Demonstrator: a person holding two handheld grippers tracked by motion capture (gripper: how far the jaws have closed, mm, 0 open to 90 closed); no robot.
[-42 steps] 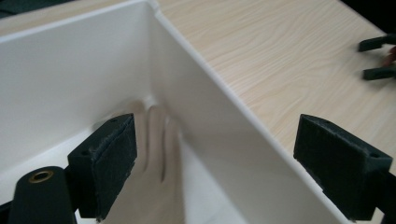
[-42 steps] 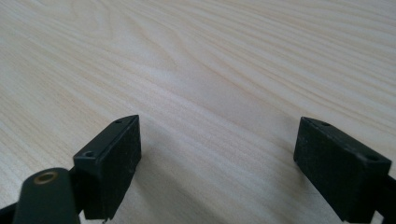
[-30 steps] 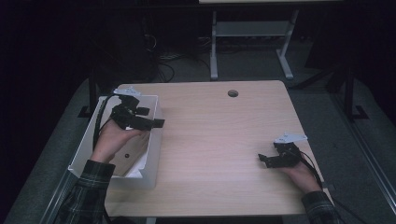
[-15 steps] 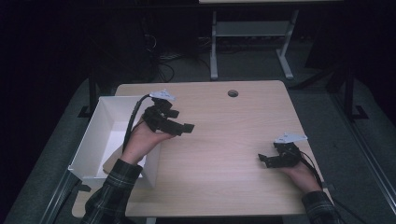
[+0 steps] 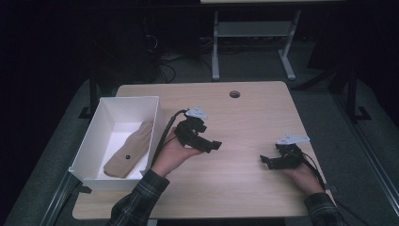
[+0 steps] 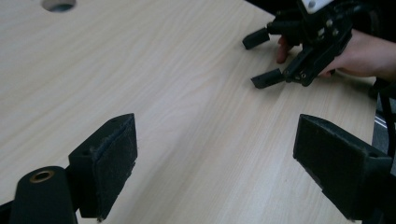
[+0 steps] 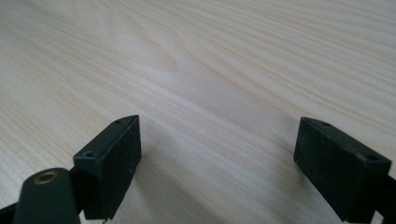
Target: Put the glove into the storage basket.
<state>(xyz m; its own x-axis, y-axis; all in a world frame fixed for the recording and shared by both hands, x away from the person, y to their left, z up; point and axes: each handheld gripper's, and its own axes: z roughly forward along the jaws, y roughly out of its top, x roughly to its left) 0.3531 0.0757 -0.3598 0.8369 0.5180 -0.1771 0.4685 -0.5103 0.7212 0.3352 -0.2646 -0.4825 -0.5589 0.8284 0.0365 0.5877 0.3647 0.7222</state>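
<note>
Down near the front edge of the table (image 5: 244, 188), the right claw (image 5: 266, 161) rests low on the wood at the right side. Its jaws stand wide apart with only bare table between them, as the right gripper view shows. A hand (image 5: 306, 176) holds it from behind.

A little farther in and toward the middle, the left claw (image 5: 212, 146) hangs just above the table. Its jaws are wide apart too and hold nothing. The left gripper view looks across the wood at the right claw (image 6: 262, 58), which is well apart from it.

At the left side sits a white box (image 5: 89, 155), partly over the table's edge. A tan sock (image 5: 129, 153) lies flat inside it, with a small dark spot on it. The left claw is just beside the box, outside it.

Far back on the table is a small round hole (image 5: 234, 94).
</note>
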